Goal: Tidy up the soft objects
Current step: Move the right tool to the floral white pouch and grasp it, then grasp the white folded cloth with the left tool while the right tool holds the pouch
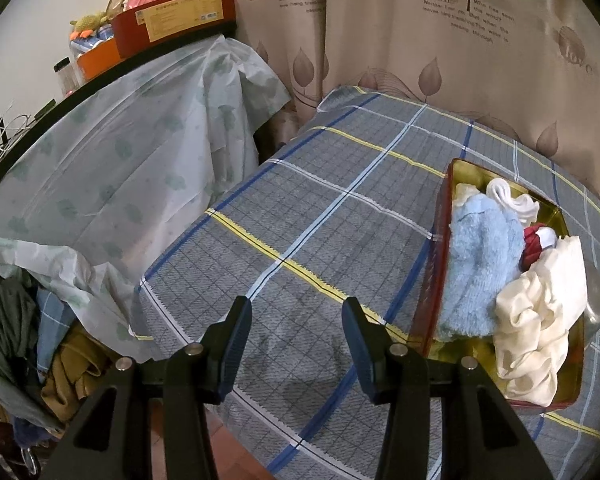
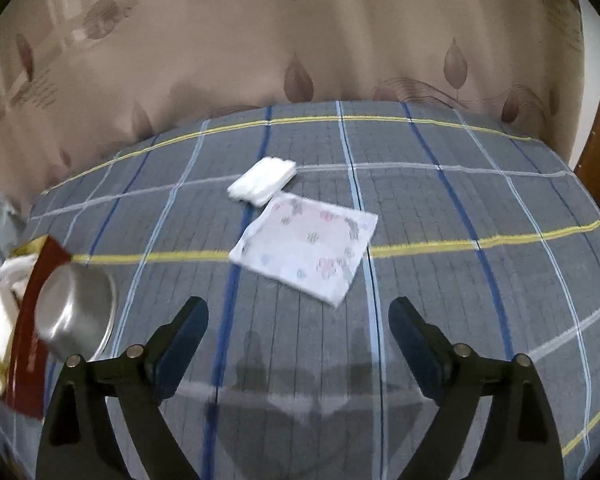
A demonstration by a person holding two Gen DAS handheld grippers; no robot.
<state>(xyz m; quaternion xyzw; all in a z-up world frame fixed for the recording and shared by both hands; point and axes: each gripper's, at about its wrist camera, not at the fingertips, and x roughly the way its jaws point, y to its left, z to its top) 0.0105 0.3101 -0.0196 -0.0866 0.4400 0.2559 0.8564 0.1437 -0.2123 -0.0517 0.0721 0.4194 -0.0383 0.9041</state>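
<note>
1. In the right wrist view the red tin (image 2: 32, 320) is cut off at the left edge and blurry, so what is in it is hard to make out. A shiny metal pot (image 2: 74, 316) sits just beside it.
2. The left wrist view shows the tin (image 1: 430, 280) better. It is gold inside and holds a fluffy blue towel (image 1: 480, 264), a cream cloth (image 1: 540, 320), a white cloth (image 1: 508, 198) and something red and white (image 1: 538, 242).
3. Only the right wrist view shows a folded flowery cloth (image 2: 306, 250) and a small white folded cloth (image 2: 262, 181), touching, on the checked bed cover (image 2: 460, 200).
4. The left claw (image 1: 296, 344) is open with nothing in it, over the cover.
5. The right claw (image 2: 298, 340) is wide open and empty, near the flowery cloth.
</note>
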